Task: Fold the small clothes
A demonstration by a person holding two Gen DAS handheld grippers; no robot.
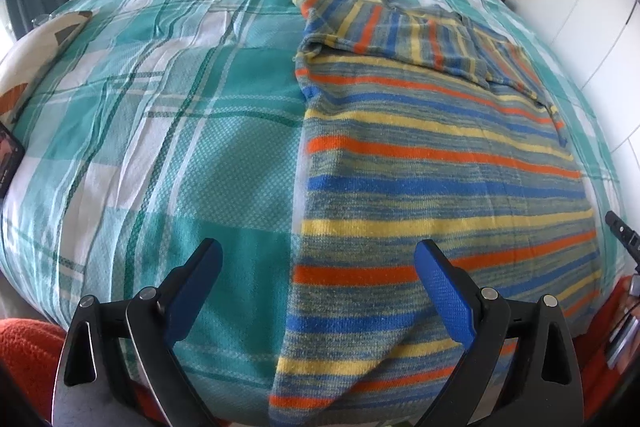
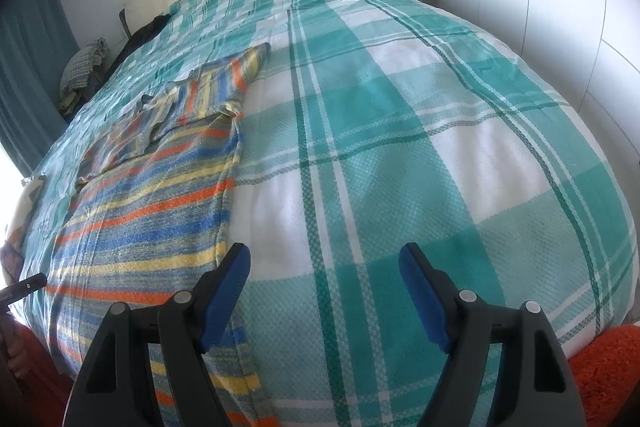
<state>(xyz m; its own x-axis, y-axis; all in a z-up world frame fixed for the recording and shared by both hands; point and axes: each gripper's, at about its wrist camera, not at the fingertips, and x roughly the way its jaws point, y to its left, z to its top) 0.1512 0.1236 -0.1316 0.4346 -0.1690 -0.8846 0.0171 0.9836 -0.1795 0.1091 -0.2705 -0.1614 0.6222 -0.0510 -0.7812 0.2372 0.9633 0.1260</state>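
Two hand-held grippers hover over the near end of the bed [image 1: 168, 115], both spread wide and grasping nothing. The sweater [image 1: 440, 163] lies flat on the bedspread [image 2: 400, 147], hem toward the near edge and sleeves already folded in across the chest at its far end.

Taking the sweater as landmark: the left hand-held gripper [image 1: 318, 259] straddles its left side edge near the hem, one finger over bare bedspread, the other over the knit. The right hand-held gripper [image 2: 324, 263] hangs just off the sweater's right edge, its left finger close to that edge and the rest over plaid.

The step in hand looks like lifting the hem to fold the body up toward the collar. To do it well, each gripper should probably come down on a hem corner, pinch both layers together, rise evenly, and lay the hem square over the sleeves.

The sweater is a thick, fuzzy knit in orange, blue and yellow stripes, likely limp and stretchy. The bedspread is a waffle-textured teal and white weave, lightly creased.
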